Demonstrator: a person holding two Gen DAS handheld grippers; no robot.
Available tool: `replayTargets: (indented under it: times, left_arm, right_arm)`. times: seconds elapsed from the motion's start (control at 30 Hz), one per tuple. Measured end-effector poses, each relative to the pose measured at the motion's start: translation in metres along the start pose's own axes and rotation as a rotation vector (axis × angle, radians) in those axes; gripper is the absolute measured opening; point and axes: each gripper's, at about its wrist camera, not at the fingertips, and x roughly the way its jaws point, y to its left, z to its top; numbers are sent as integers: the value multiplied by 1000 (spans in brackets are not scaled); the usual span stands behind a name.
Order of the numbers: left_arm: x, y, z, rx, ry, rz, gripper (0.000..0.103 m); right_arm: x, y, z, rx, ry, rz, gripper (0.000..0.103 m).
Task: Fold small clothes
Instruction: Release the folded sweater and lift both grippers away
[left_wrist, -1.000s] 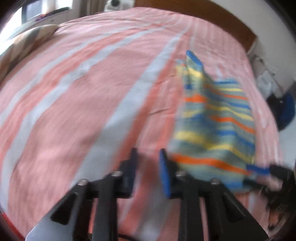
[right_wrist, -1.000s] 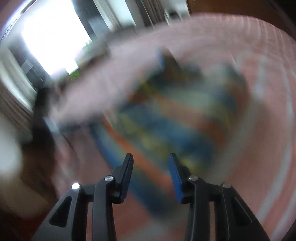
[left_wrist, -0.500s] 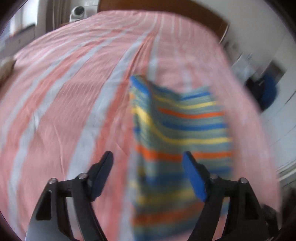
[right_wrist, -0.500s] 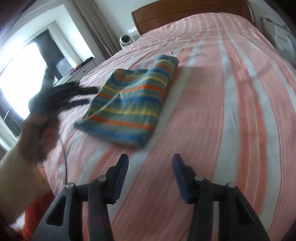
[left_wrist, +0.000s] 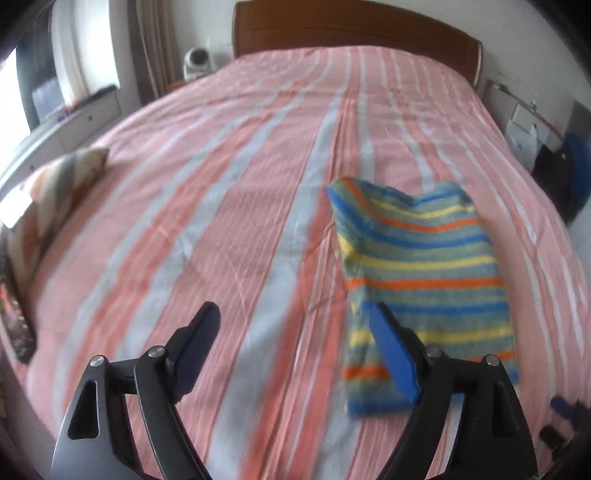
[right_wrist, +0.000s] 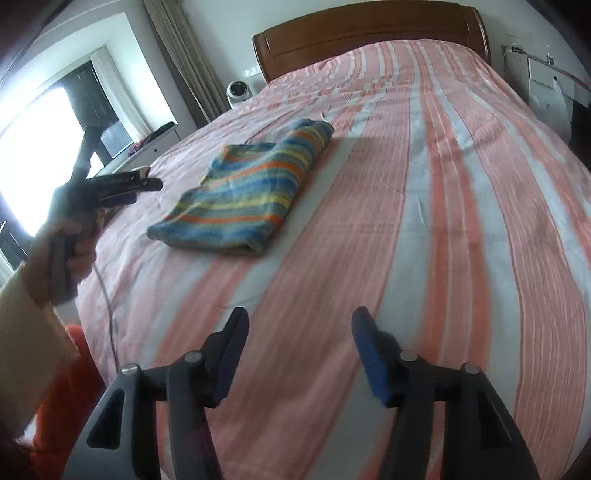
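A small garment with blue, yellow, orange and green stripes (left_wrist: 424, 273) lies folded into a compact rectangle on the pink and white striped bedspread (left_wrist: 229, 206). It also shows in the right wrist view (right_wrist: 255, 192). My left gripper (left_wrist: 295, 325) is open and empty, held above the bed to the left of the garment's near edge. My right gripper (right_wrist: 299, 332) is open and empty, above the bedspread well short of the garment. The left gripper also appears from the side in the right wrist view (right_wrist: 147, 184), held in a hand.
A striped pillow (left_wrist: 55, 195) lies at the bed's left edge. A wooden headboard (left_wrist: 354, 33) stands at the far end. A small white camera (left_wrist: 197, 61) sits beside the headboard. A white cabinet (left_wrist: 74, 114) stands under the window. Dark and blue items (left_wrist: 569, 173) stand right of the bed.
Both grippers have pulled back from the garment and opened wider. The folded garment now lies still on the bed, and both views have steadied after the blur.
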Motion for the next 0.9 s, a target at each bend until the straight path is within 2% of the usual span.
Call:
replayTargets:
  times: [0.07,0.3,0.53,0.67,0.8,0.9]
  left_arm:
    - [-9,0,2,6,-10,-4,85]
    - [-35,-10,-1,47,-61,9,85]
    - [-47,-12,-4,59,-81,12,87]
    - [-42,-10,-9,49,-61,15,90]
    - [-28,-4,-20,39,-16,-12,91]
    - [-14,3,-24,26,16,-71,91]
  right_arm:
    - [-3,6,1,-10,-9,-3,65]
    - [-10,18,-1,-31,-13,-21,66]
    - [-17,21,-4,-39,-20,-27,68]
    - [-19,20,-7,-35,-21,-32,76]
    - [-19,20,-13,-42,-11,-40,77]
    - [-15,19,-15,-38,0,-44,77]
